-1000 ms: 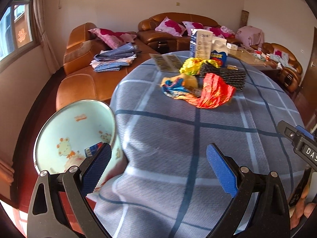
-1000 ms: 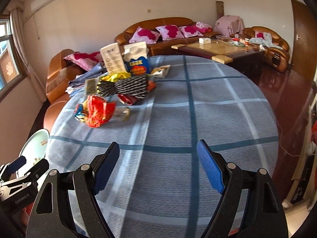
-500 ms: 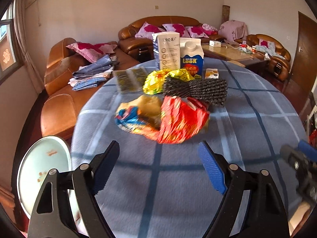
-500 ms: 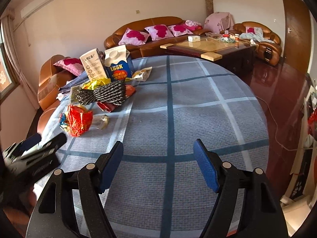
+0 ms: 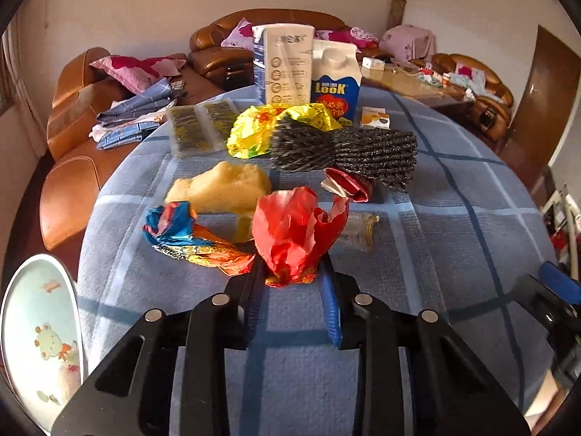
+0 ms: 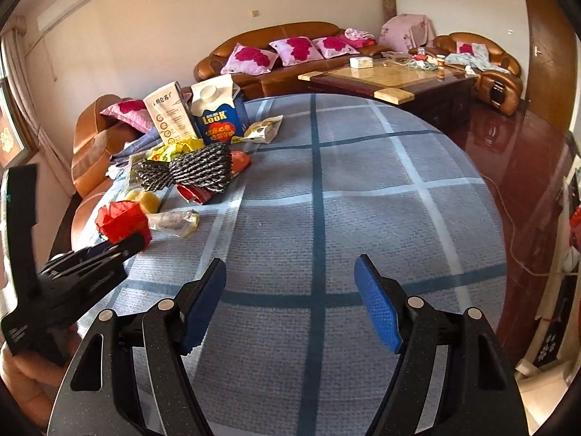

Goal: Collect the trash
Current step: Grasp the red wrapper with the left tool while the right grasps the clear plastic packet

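Trash lies heaped near the table's [image 6: 363,189] far left edge. The left gripper [image 5: 292,272] is closing its jaws on a crumpled red wrapper [image 5: 296,234] at the heap's near side. The right gripper [image 6: 290,290] hangs released over bare cloth.

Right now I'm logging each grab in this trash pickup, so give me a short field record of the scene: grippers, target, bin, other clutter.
left hand-held gripper: jaws closing on the crumpled red wrapper, which sits between them
right hand-held gripper: open, nothing between its pads, above bare tablecloth
bin: pale, cartoon-printed, beside the table's left edge
other clutter: blue-orange wrapper, yellow sponge, yellow wrapper, black-grey woven bundle
upright cartons: two, at the far edge
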{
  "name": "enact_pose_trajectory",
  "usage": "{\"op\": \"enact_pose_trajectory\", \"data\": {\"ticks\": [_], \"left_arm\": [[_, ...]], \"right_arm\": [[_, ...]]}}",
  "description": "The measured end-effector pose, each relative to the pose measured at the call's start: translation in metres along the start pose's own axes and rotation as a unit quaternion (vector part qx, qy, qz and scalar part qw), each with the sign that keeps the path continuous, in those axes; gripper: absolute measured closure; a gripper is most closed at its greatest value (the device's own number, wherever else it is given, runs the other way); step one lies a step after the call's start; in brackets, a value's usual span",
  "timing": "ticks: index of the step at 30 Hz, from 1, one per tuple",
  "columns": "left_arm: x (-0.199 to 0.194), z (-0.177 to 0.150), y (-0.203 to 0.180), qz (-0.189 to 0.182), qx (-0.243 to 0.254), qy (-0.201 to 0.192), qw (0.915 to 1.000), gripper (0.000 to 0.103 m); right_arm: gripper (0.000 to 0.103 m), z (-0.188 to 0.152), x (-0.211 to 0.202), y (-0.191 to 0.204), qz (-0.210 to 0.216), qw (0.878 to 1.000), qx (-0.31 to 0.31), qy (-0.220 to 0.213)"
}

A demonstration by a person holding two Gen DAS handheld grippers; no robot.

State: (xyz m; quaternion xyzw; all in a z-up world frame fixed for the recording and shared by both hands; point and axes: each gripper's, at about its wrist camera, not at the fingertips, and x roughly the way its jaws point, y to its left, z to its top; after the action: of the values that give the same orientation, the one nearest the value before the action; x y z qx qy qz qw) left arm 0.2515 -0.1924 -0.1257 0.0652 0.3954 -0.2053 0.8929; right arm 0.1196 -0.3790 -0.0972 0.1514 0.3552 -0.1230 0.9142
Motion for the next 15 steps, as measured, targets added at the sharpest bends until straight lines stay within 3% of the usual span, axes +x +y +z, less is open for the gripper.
{"op": "enact_pose_trajectory", "data": {"ticks": [7, 15], "left_arm": [[-0.047, -0.021, 0.036, -0.024, -0.041, -0.022, 0.9986, 0.075], [-0.089, -0.024, 0.072, 0.009, -0.068, -0.055, 0.9962, 0.075]], "right_arm": [[0.03, 0.013, 0.014, 0.026, 0.041, 0.999, -0.019, 0.012], [0.03, 0.038, 0.067, 0.093, 0.099, 0.987, -0.117, 0.055]]}}
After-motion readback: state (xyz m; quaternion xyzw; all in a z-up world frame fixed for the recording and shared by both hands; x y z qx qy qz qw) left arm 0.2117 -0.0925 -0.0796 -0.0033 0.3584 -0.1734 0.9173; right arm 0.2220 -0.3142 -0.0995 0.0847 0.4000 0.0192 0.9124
